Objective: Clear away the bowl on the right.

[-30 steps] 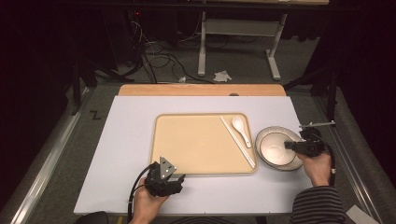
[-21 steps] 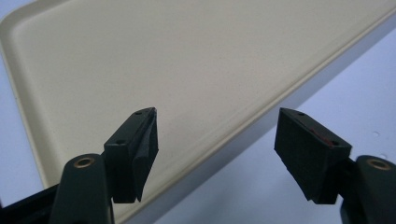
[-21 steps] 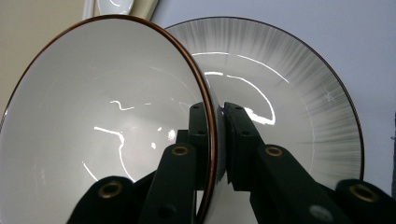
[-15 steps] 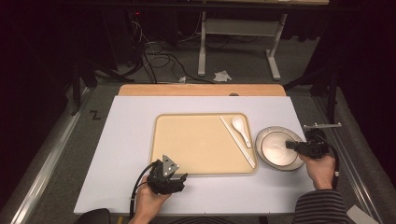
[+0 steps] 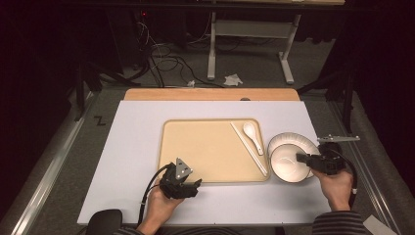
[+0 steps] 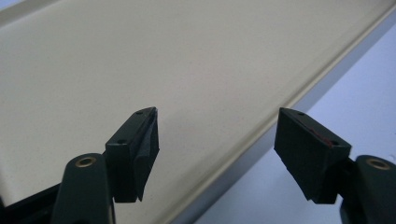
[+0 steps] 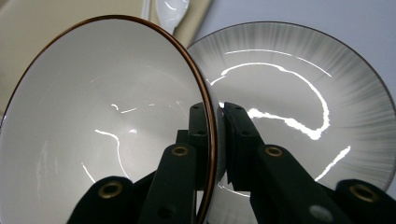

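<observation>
My right gripper is shut on the rim of a white bowl with a brown edge. The bowl is tilted up off a grey-rimmed plate, just right of the beige tray. My left gripper stands open at the tray's near edge, one jaw over the tray and one over the white table, nothing between them. A white spoon and white chopsticks lie along the tray's right side.
A white mat covers the table, with a wooden strip along its far edge. Beyond it are a dark floor, cables and a desk frame. A black object sits at the mat's near left edge.
The bowl has tipped up off the plate and come slightly toward the near side in the right gripper. The left gripper has stayed at the tray's near edge.
</observation>
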### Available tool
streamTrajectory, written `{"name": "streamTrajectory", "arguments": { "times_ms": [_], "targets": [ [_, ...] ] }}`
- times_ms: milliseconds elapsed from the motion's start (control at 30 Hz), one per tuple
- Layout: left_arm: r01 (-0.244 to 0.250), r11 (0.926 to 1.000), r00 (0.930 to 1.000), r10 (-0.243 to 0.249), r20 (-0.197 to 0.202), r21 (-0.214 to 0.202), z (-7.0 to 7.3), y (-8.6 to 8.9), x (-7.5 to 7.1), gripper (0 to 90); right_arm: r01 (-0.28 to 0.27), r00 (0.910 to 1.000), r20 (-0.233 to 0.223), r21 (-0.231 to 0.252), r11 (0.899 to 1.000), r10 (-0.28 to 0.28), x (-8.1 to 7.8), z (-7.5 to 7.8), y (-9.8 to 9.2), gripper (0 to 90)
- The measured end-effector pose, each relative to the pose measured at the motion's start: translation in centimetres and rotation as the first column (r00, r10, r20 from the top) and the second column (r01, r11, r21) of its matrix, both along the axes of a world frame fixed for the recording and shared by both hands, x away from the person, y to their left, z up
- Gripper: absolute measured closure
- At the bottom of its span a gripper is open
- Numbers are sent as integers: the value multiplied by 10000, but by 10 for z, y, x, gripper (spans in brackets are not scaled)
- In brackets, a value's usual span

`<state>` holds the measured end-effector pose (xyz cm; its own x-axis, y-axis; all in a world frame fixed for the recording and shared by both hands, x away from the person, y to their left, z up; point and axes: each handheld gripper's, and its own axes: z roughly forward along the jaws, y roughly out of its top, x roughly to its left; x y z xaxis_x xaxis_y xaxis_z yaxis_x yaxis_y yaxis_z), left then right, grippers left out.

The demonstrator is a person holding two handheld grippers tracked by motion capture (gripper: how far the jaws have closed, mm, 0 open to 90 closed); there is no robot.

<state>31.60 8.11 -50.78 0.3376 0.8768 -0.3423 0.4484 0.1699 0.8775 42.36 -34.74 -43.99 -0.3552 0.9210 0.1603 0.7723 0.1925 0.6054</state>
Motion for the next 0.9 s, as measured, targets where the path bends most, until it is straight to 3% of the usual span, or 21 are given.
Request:
{"name": "streamTrajectory", "arguments": {
  "times_ms": [267, 567, 900],
  "targets": [
    [288, 9994, 9996, -288, 2, -171, 2, -5, 8, 314, -181, 9995, 243, 183, 9997, 177, -18, 8, 4, 842],
    [589, 9981, 9982, -591, -90, -196, 1, -12, 13, 317, -786, 9962, 394, 192, 9967, 778, -35, 16, 25, 842],
    [501, 9981, 9987, -505, -107, -357, 3, -11, 17, 321, -1835, 9821, 449, 114, 9829, 1829, -31, 24, 61, 841]
  ]
}}
